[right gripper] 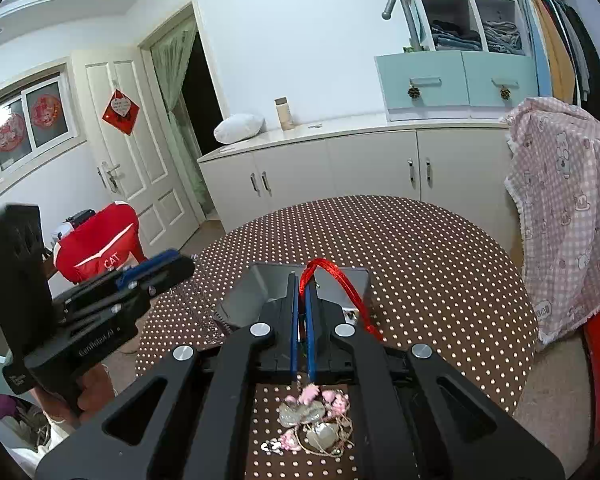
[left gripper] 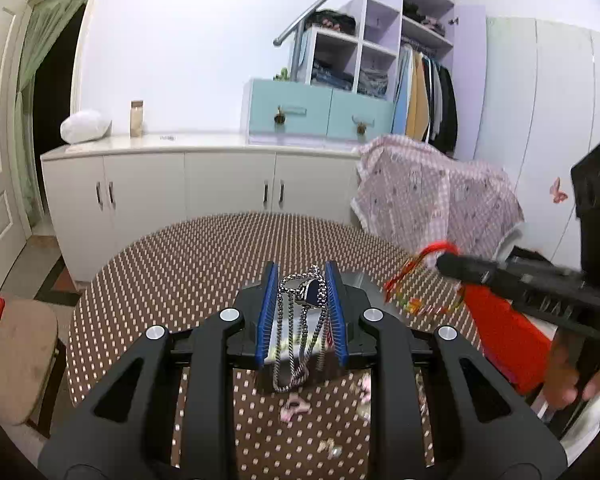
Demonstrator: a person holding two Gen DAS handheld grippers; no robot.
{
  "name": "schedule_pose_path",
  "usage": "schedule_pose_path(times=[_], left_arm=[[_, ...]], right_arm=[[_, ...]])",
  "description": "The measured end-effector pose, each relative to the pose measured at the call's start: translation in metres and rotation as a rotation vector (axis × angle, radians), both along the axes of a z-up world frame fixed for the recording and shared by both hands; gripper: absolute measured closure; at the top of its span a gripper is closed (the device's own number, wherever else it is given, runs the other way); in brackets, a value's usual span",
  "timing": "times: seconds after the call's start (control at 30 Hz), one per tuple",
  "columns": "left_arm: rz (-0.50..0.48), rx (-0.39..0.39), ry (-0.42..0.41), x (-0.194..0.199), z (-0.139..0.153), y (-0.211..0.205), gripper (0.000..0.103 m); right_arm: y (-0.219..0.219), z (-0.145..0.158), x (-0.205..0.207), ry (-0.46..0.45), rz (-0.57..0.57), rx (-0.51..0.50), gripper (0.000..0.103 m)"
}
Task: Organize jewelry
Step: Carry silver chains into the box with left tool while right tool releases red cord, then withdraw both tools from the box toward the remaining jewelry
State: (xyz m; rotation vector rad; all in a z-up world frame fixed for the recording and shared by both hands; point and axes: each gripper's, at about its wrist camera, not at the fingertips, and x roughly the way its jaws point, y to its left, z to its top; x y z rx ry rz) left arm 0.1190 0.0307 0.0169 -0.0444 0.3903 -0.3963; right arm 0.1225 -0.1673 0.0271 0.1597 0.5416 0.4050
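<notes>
My left gripper [left gripper: 302,272] is shut on a silver chain necklace [left gripper: 300,300] with a dark blue pendant; loops of the chain hang down between the blue pads. It is held above an open grey box [right gripper: 266,282] on the round dotted table [right gripper: 440,264]. My right gripper [right gripper: 302,282] is shut on a red cord [right gripper: 342,280] that arches over the box. In the left wrist view that cord trails coloured beads [left gripper: 420,304] under the right gripper [left gripper: 444,259]. Pink and shell-like jewelry [right gripper: 314,418] lies in a heap on the table below the right gripper. The left gripper [right gripper: 180,264] shows blurred at the left.
A chair draped in pink checked cloth [right gripper: 568,220] stands at the table's far right. A long white cabinet [right gripper: 340,168] runs behind the table. A padded stool [left gripper: 16,360] sits left of the table, and a red bag [right gripper: 100,248] lies near the door.
</notes>
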Motion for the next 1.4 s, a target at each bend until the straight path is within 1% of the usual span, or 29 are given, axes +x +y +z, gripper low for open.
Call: schedule_pose_path(times=[0.07,0.13,0.23,0.33,0.47,0.53,0.57,0.6,0.63,0.67,0.7,0.77,0.83,0.93,1.0,1.13,1.2,1.27,1.33,1.37,1.4], left_arm=[[-0.013,-0.017,-0.011,0.002,0.008,-0.002,0.079],[-0.012,-0.017,-0.023,0.006,0.014,-0.005,0.08],[-0.014,-0.018,-0.007,0.015,0.016,-0.01,0.08],[-0.011,-0.017,0.011,0.022,0.012,-0.016,0.08],[-0.002,-0.005,0.065,0.035,-0.003,-0.021,0.08],[0.009,0.014,0.082,0.039,-0.01,-0.023,0.08],[0.02,0.028,0.099,0.042,-0.015,-0.025,0.079],[0.025,0.043,0.117,0.044,-0.018,-0.026,0.075],[0.026,0.058,0.131,0.046,-0.022,-0.027,0.058],[0.027,0.067,0.136,0.046,-0.025,-0.026,0.044],[0.035,0.07,0.125,0.044,-0.025,-0.024,0.033],[0.059,0.08,0.107,0.041,-0.025,-0.021,0.033],[0.055,0.079,0.121,0.039,-0.026,-0.018,0.033],[0.073,0.107,0.125,0.04,-0.028,-0.018,0.033],[0.089,0.112,0.142,0.042,-0.032,-0.016,0.033],[0.095,0.104,0.173,0.045,-0.039,-0.013,0.033],[0.1,0.104,0.184,0.045,-0.042,-0.011,0.033],[0.103,0.099,0.192,0.046,-0.043,-0.009,0.033],[0.11,0.093,0.192,0.047,-0.043,-0.007,0.033],[0.112,0.087,0.19,0.046,-0.042,-0.005,0.033],[0.11,0.092,0.191,0.047,-0.042,-0.004,0.033]], right_arm=[[0.002,0.0,0.005,0.007,0.008,0.01,0.101],[0.005,0.001,0.009,0.011,0.014,0.011,0.101],[0.009,0.001,0.017,0.023,0.017,0.03,0.101],[0.012,-0.003,0.023,0.036,0.014,0.035,0.101],[0.014,-0.014,0.035,0.085,0.01,0.046,0.101],[0.016,-0.018,0.039,0.111,0.007,0.031,0.098],[0.017,-0.022,0.042,0.134,0.002,0.014,0.098],[0.017,-0.024,0.042,0.143,0.001,0.007,0.098],[0.016,-0.025,0.042,0.148,0.0,0.001,0.098],[0.015,-0.027,0.042,0.154,-0.002,-0.007,0.097],[0.014,-0.029,0.042,0.164,-0.009,-0.017,0.096],[0.011,-0.033,0.044,0.183,-0.025,-0.03,0.093],[0.009,-0.036,0.043,0.194,-0.035,-0.041,0.09],[0.008,-0.038,0.04,0.188,-0.022,-0.043,0.076],[0.01,-0.036,0.037,0.161,-0.016,-0.054,0.059],[0.02,-0.028,0.04,0.128,0.036,-0.082,0.056],[0.025,-0.023,0.042,0.112,0.063,-0.097,0.05],[0.028,-0.02,0.044,0.087,0.07,-0.126,0.046],[0.035,-0.018,0.043,0.064,0.11,-0.156,0.038],[0.037,-0.02,0.043,0.066,0.139,-0.167,0.031],[0.038,-0.022,0.044,0.07,0.151,-0.166,0.03]])
